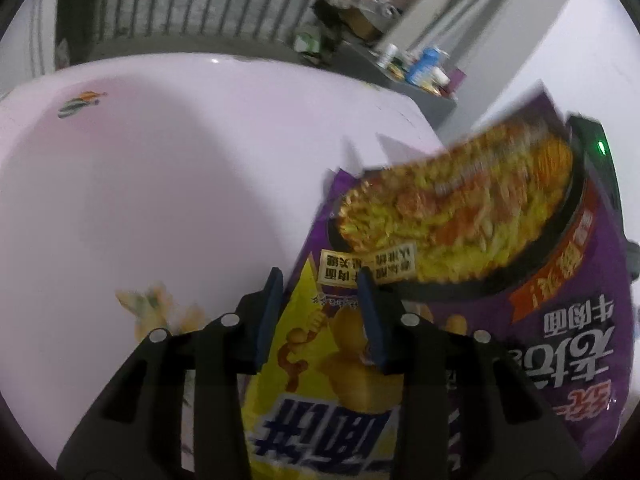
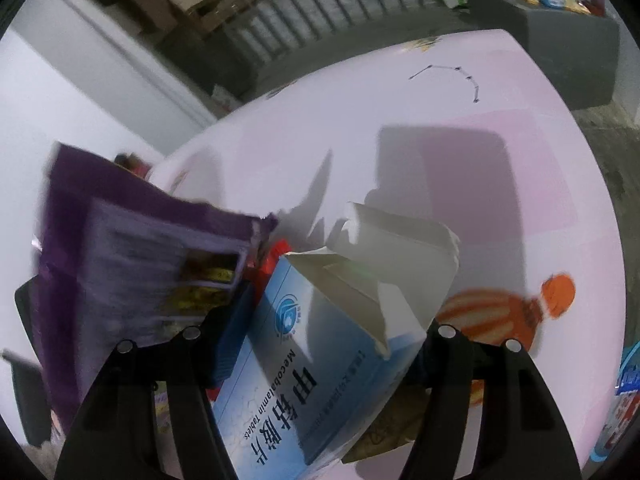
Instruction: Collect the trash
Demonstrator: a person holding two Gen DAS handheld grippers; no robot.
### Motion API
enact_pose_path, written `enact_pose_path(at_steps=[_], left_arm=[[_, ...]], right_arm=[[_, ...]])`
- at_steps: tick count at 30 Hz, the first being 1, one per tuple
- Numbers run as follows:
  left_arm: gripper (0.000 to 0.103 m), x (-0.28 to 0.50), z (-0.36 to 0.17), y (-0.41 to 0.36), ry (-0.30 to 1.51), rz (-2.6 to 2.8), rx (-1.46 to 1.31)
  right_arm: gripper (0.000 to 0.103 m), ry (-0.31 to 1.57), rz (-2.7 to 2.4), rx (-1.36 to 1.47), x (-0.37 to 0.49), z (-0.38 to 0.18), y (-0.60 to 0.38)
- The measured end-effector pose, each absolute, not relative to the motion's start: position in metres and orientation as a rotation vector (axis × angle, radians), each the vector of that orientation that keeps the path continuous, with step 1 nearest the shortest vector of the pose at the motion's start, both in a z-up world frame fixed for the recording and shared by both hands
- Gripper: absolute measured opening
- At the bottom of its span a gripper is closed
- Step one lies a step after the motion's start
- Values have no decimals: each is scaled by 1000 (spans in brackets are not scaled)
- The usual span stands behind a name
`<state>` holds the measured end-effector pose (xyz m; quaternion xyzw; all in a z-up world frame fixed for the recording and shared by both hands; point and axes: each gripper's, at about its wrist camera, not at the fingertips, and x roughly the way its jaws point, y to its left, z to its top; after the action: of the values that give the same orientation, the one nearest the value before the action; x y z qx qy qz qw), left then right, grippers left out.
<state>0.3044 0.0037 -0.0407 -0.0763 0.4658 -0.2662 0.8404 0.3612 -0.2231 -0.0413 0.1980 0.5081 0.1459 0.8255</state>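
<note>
Left gripper (image 1: 320,312) clenched on yellow-and-purple crinkly plastic noodle wrappers (image 1: 460,280); right gripper (image 2: 332,344) grasping blue-white cardboard medicine box (image 2: 320,360), above pink tabletop (image 2: 480,160).

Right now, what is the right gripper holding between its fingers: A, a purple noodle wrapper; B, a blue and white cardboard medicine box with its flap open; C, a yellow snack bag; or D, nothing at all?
B: the right wrist view shows the blue and white cardboard medicine box, flap open, held between the right gripper fingers.
</note>
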Motion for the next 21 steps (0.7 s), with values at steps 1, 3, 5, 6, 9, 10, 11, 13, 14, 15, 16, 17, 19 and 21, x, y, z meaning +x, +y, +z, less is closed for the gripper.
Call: enact_pose_path(at_steps=[1,3,5,6,9,10,11,13,14,15,16,17,19,21], left_arm=[[33,298,-41,2,988,-569,-157],[33,281,-41,-2,998,-594,-150],[33,263,-42,-2,1013,-608,-154],[33,252,-42,-2,1024,-618,-165],[33,221,-44,5,1044,-634,-192],[33,213,-45,7,1049,-638,-200],[33,204,-46,10,1051,-643,-207],[33,184,-47,13,1051,-650,-207],[33,177,-47,14,1047,-652,-199],[36,169,-47,14,1038,-650,-183],[39,165,-47,14,1032,-646,-173],[41,164,-46,15,1029,-636,-164],[49,163,-41,16,1023,-605,-162],[59,160,-28,22,979,-580,-162]], right_arm=[[64,1084,323,413,356,-41,-221],[64,1092,344,402,344,-40,-216],[64,1096,357,390,332,-38,-214],[64,1101,362,384,322,-38,-212],[64,1109,367,380,298,-35,-210],[64,1112,368,384,286,-35,-209],[64,1115,367,390,275,-34,-209],[64,1116,358,403,256,-35,-210],[64,1115,355,411,247,-35,-210],[65,1115,353,420,243,-35,-209],[65,1115,351,432,238,-35,-208],[65,1113,346,431,236,-33,-208],[65,1109,329,430,243,-29,-207],[65,1078,319,442,240,-19,-213]])
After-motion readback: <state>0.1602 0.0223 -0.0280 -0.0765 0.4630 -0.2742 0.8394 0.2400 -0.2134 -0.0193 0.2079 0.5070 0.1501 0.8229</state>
